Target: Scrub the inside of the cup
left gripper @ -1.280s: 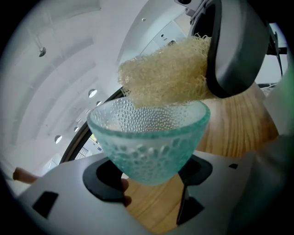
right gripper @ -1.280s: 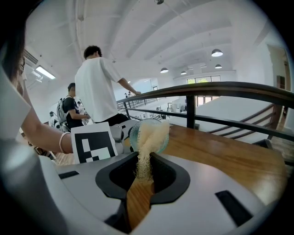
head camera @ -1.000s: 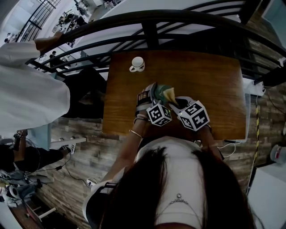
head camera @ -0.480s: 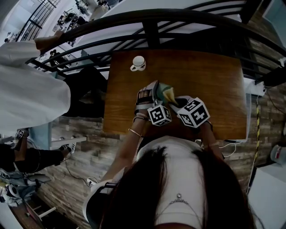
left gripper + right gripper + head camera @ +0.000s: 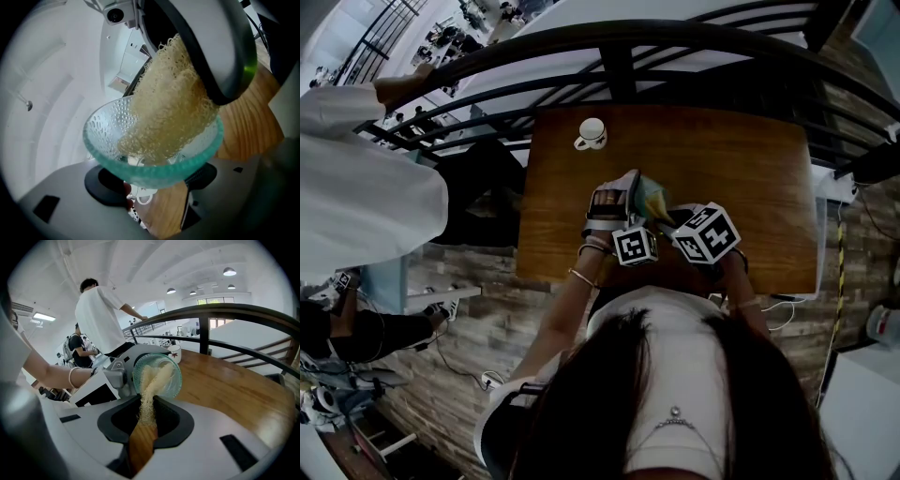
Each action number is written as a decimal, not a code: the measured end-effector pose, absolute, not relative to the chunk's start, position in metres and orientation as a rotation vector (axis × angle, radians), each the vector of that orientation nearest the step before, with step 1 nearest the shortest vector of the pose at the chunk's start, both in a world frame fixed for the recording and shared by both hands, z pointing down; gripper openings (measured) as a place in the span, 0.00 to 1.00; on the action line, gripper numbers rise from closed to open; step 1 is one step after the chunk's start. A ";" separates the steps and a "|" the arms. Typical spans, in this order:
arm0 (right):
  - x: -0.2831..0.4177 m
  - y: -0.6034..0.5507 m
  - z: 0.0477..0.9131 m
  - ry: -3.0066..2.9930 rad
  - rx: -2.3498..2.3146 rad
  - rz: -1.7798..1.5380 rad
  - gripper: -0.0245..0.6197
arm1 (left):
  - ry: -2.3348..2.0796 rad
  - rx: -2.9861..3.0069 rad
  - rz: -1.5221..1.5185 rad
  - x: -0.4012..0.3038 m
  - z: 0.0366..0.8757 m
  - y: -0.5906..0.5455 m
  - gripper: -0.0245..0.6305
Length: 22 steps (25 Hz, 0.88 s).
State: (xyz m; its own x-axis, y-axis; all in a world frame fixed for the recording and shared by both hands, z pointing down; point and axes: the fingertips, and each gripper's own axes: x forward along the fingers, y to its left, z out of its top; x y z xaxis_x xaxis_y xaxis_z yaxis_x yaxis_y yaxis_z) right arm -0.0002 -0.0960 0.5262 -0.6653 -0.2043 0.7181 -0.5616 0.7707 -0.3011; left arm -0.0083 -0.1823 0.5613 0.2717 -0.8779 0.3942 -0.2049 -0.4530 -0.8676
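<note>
Where the two tools crowd together over the near middle of the table [image 5: 750, 169], the head view gives little of the work. The marker cubes [image 5: 706, 233] and the left gripper's body cover most of the cup [image 5: 650, 192], of which only a teal sliver shows. The person's dark hair [image 5: 675, 394] cuts off the table's near edge.

The gripper views tell more. The left gripper [image 5: 154, 183] is clamped on the glass cup, with its dark pads against the outside on either side. The cup's mouth is turned toward the other tool, and its bottom cannot be made out behind the fibre. The right gripper [image 5: 146, 422] pinches the wooden handle [image 5: 140, 446] of a loofah scrubber [image 5: 150, 390] — its pale fibre head reaches in through the cup's mouth and lies against the dimpled inner wall. How deep the tip goes is blurred by the glass.

A white mug [image 5: 590, 134] stands alone near the table's far left corner, well apart from the grippers. Beyond the far edge runs a dark railing [image 5: 675, 42], and left of the table stands a person in a white shirt [image 5: 356, 187]. Bare wood spreads from the grippers to the table's right edge — and also between them and the mug.
</note>
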 end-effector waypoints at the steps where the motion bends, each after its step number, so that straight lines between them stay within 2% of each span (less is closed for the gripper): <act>1: 0.001 -0.096 0.527 -2.264 0.563 0.675 0.18 | 0.966 -1.844 -1.206 -0.006 0.563 -0.181 0.57; 11: -0.007 -0.090 0.530 -2.246 0.509 0.707 0.18 | 0.923 -1.818 -1.201 -0.005 0.550 -0.173 0.57; 22: -0.016 -0.091 0.516 -2.349 0.446 1.035 0.18 | 0.921 -1.868 -1.130 0.006 0.550 -0.168 0.57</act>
State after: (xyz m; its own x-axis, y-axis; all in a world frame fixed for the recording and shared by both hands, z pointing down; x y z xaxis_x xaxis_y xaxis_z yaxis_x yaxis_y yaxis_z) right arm -0.0163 -0.0907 0.5164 -0.8052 -0.0839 0.5870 -0.4899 0.6519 -0.5788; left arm 0.0060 -0.1681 0.5497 0.3505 -0.8587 0.3740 -0.1938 -0.4572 -0.8680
